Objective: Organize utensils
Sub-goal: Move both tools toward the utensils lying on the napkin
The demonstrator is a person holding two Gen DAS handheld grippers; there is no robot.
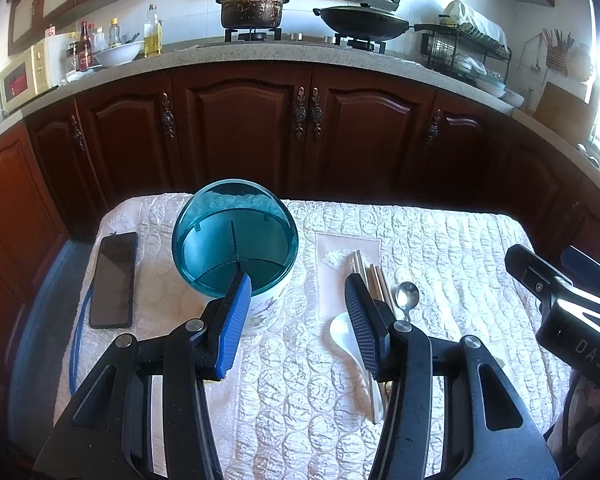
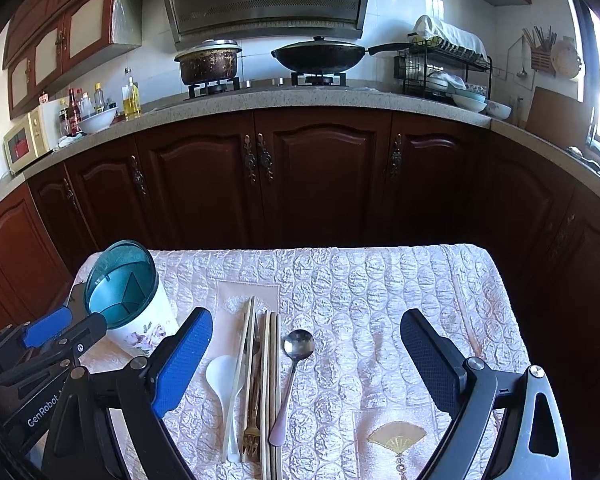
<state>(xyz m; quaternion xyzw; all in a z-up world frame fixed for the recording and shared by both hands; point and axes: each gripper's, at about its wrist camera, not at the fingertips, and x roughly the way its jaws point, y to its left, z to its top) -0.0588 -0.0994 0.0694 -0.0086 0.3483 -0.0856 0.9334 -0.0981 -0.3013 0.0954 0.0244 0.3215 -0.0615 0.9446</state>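
Note:
A white floral utensil holder (image 1: 262, 312) (image 2: 144, 330) with a teal divided top (image 1: 236, 248) (image 2: 120, 286) stands on the quilted table cover (image 1: 440, 248) (image 2: 380, 300). Beside it to the right lie chopsticks (image 2: 269, 380) (image 1: 374, 280), a gold fork (image 2: 252, 436), a white soup spoon (image 2: 220, 374) (image 1: 342, 334) and a metal spoon (image 2: 298, 346) (image 1: 407, 295). My left gripper (image 1: 298, 292) is open, its left finger close in front of the holder, its right finger over the chopsticks. Above the utensils' handle ends my right gripper (image 2: 306, 334) hangs open and holds nothing.
A black phone (image 1: 114, 280) lies left of the holder, near the table's left edge. Dark wooden cabinets (image 2: 320, 176) stand behind the table under a stone counter with a pot (image 2: 208, 62), a wok (image 2: 320, 56) and a dish rack (image 2: 444, 68).

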